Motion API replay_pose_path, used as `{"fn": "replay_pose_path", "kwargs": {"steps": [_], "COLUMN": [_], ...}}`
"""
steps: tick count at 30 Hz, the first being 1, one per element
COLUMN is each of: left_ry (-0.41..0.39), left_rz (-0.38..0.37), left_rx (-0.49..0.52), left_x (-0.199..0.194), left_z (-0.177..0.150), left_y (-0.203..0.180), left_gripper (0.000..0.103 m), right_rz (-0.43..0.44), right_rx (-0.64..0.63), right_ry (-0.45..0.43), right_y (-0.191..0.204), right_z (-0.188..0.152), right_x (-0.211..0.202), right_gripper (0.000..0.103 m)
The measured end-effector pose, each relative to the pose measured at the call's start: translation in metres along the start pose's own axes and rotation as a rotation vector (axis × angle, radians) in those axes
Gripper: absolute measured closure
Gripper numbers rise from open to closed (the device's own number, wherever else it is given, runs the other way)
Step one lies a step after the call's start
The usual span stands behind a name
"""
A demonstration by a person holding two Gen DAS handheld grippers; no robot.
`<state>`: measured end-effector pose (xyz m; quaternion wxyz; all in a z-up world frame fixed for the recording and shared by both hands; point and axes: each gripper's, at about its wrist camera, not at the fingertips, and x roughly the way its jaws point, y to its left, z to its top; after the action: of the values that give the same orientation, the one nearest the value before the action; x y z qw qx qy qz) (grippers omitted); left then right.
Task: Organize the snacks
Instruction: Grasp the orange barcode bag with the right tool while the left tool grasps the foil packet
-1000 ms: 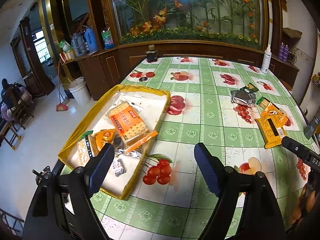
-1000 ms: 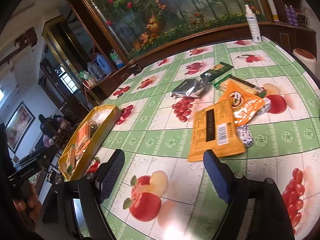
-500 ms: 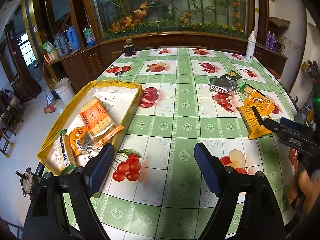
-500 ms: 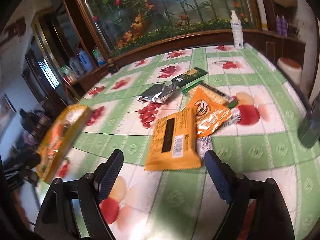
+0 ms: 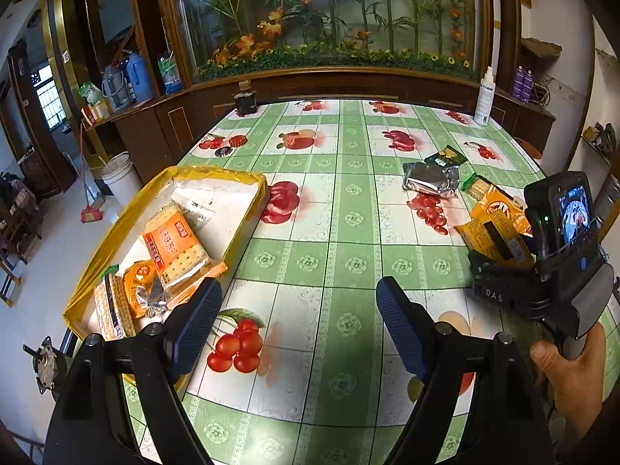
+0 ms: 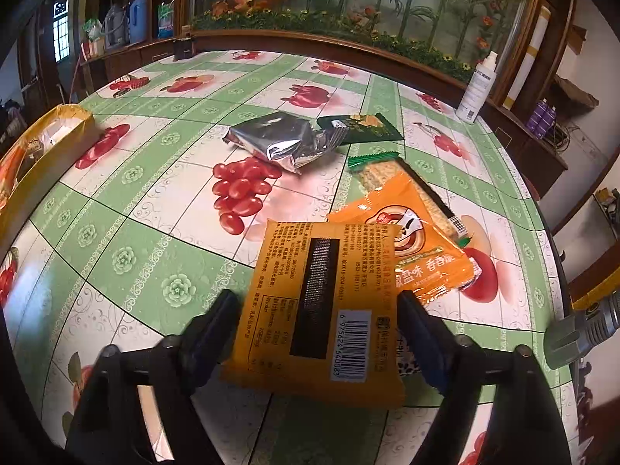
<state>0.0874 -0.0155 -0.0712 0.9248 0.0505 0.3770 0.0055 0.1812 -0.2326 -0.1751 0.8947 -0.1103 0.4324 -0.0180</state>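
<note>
A yellow tray (image 5: pixel 248 217) at the table's left holds a cracker pack (image 5: pixel 174 248) and several small snacks. My left gripper (image 5: pixel 298 317) is open and empty above the tablecloth, just right of the tray. My right gripper (image 6: pixel 317 333) is open with its fingers either side of a flat orange packet (image 6: pixel 317 302) lying barcode up. Behind the packet lie an orange sachet (image 6: pixel 418 248), a green-ended cracker stick pack (image 6: pixel 387 174), a silver pouch (image 6: pixel 283 139) and a dark green packet (image 6: pixel 360 128). The right gripper's body (image 5: pixel 542 271) shows in the left wrist view.
A white spray bottle (image 6: pixel 476 85) stands at the far right edge of the table. A small dark jar (image 5: pixel 246 100) stands at the far left edge. A metal flashlight (image 6: pixel 581 329) lies at the right edge. A wooden planter wall runs behind the table.
My right gripper has moved forward and down, so the orange packet now lies between its open fingers. My left gripper has drawn back right of the tray.
</note>
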Motion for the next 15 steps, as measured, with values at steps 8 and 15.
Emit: {"fn": "replay_pose_path", "kwargs": {"steps": [8, 15], "left_ry": [0.035, 0.097], "left_rz": [-0.036, -0.177], "left_rx": [0.011, 0.073], "left_x": [0.028, 0.086], "left_z": [0.017, 0.06], "left_y": [-0.011, -0.065], "left_gripper": [0.021, 0.021], "right_rz": [0.133, 0.294], "right_rx": [0.091, 0.329], "right_ry": [-0.059, -0.263], "right_y": [-0.018, -0.08], "right_z": [-0.001, -0.02], "right_x": [-0.017, -0.06], "right_gripper": [0.032, 0.032]}}
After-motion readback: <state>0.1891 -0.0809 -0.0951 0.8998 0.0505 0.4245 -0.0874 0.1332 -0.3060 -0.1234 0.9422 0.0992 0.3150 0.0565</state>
